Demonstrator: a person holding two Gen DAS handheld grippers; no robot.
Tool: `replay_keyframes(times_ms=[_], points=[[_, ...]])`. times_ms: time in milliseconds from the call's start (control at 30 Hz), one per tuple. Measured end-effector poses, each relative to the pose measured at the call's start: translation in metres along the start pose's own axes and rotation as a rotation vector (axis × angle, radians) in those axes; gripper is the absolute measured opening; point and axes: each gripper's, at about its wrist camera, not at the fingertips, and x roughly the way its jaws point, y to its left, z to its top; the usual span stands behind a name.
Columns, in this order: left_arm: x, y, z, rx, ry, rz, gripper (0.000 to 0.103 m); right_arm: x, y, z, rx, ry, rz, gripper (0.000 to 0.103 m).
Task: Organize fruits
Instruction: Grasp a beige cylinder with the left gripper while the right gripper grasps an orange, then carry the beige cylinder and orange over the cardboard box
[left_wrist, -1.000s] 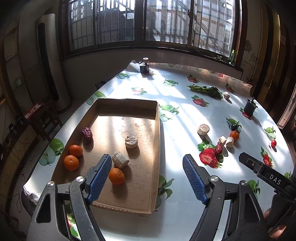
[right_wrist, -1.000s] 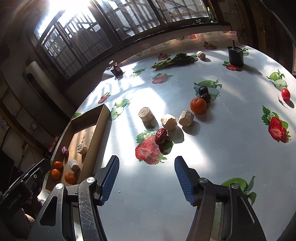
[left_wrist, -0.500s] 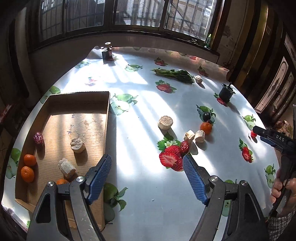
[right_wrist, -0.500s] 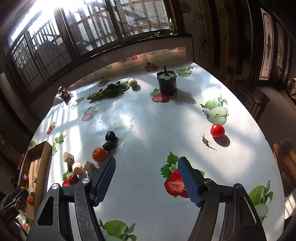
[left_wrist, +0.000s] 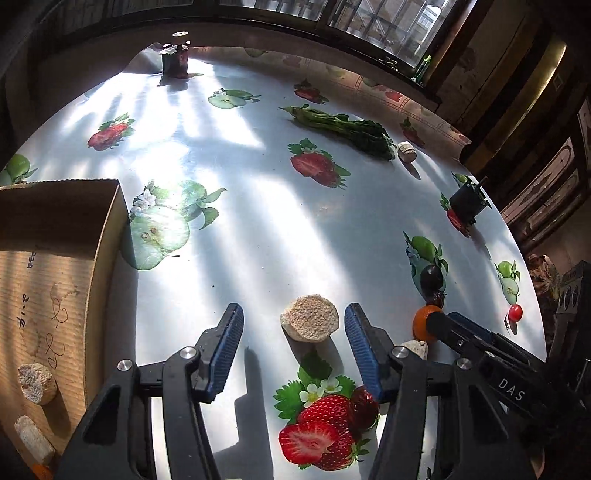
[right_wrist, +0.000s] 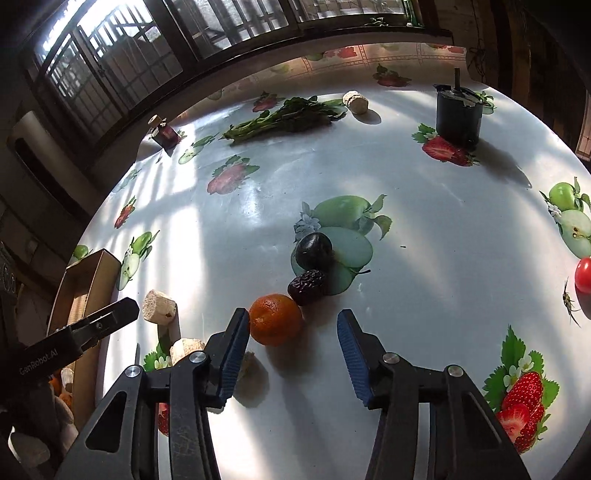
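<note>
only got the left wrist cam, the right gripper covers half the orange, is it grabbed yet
Observer: No. The right gripper has just been closing its jaws, but the orange lies just ahead of one fingertip, and no pad presses it.
Operator: anything touching the orange
Observer: A wrinkled dried date rests against its far side.
Operator: is the date free on the other side
Observer: No, the date looks to touch a dark plum right behind it, so the three form a line.

Each wrist camera looks steeply down along its fingers, close above the table (left_wrist: 280, 229); both views share the orange (right_wrist: 275, 325).
</note>
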Motion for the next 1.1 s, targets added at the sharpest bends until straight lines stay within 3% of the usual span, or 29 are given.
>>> replay_keyframes(times_ms=[167, 333, 367, 400, 467, 633, 967, 1100], points=[[0.013, -0.002, 0.001, 0.021, 0.001, -0.051, 0.056, 0.012, 0.006, 0.003, -0.016, 0.004, 0.009, 0.053], [0.017, -0.018, -0.007, 0.114, -0.017, -0.030, 0.052, 0.014, 0.015, -0.001, -0.059, -0.010, -0.012, 0.053], [0.017, -0.021, -0.010, 0.137, -0.022, -0.014, 0.040, 0.014, 0.016, -0.002, -0.065, -0.012, -0.013, 0.052], [0.017, -0.024, -0.011, 0.156, -0.028, -0.003, 0.038, 0.014, 0.018, -0.002, -0.074, -0.015, -0.017, 0.049], [0.015, -0.024, -0.014, 0.146, -0.031, -0.023, 0.037, 0.014, 0.018, -0.004, -0.081, -0.016, -0.007, 0.035], [0.006, -0.017, -0.013, 0.110, -0.033, -0.014, 0.037, 0.012, 0.013, -0.004, -0.051, -0.020, 0.017, 0.034], [-0.066, 0.003, -0.031, 0.093, -0.092, -0.038, 0.037, -0.027, 0.014, -0.010, 0.023, -0.074, 0.142, 0.034], [-0.105, 0.033, -0.040, 0.083, -0.138, 0.006, 0.038, -0.051, 0.039, -0.020, -0.008, -0.075, 0.196, 0.035]])
